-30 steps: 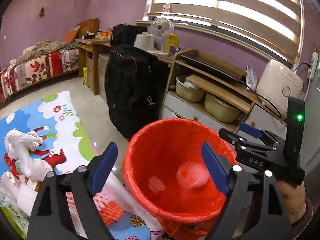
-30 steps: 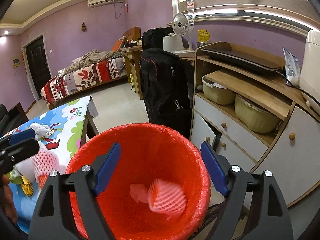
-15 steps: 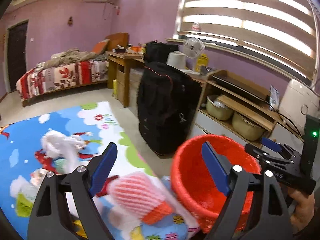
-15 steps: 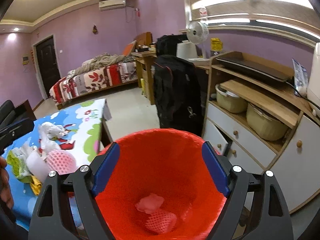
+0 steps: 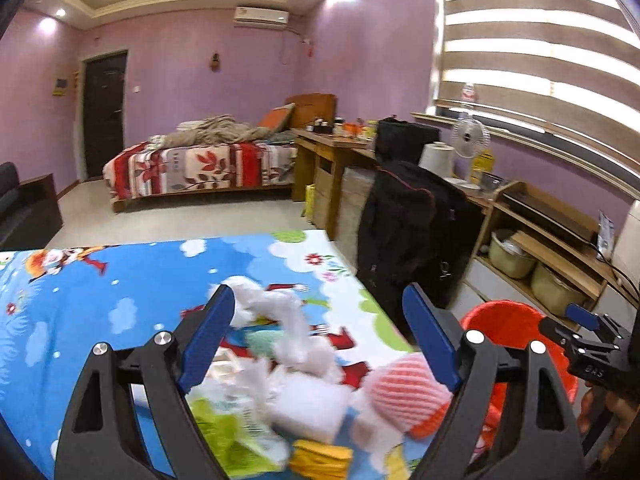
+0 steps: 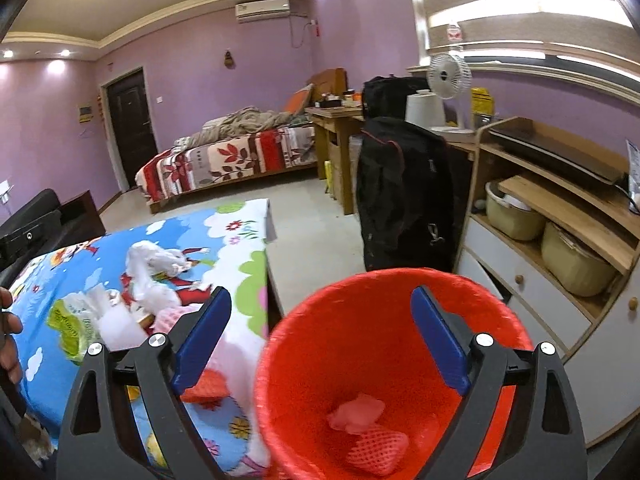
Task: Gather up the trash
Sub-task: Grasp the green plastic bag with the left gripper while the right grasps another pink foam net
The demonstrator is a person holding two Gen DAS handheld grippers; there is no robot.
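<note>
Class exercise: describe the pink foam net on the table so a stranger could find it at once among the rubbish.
Start at the table with the blue cartoon cloth. At its corner nearest the red bin lies a heap of rubbish. The pink foam net sits at the heap's bin side: a ribbed mesh sleeve with an orange end, unlike the white tissue and yellow wrapper beside it.

Glossy printed cloth [image 5: 100, 292] covers the table. The red bin [image 6: 360, 344] is lined with thin shiny plastic. Foam net sleeve [image 5: 404, 392] looks soft, ribbed. Shelves [image 6: 560, 204] are matt wood.
</note>
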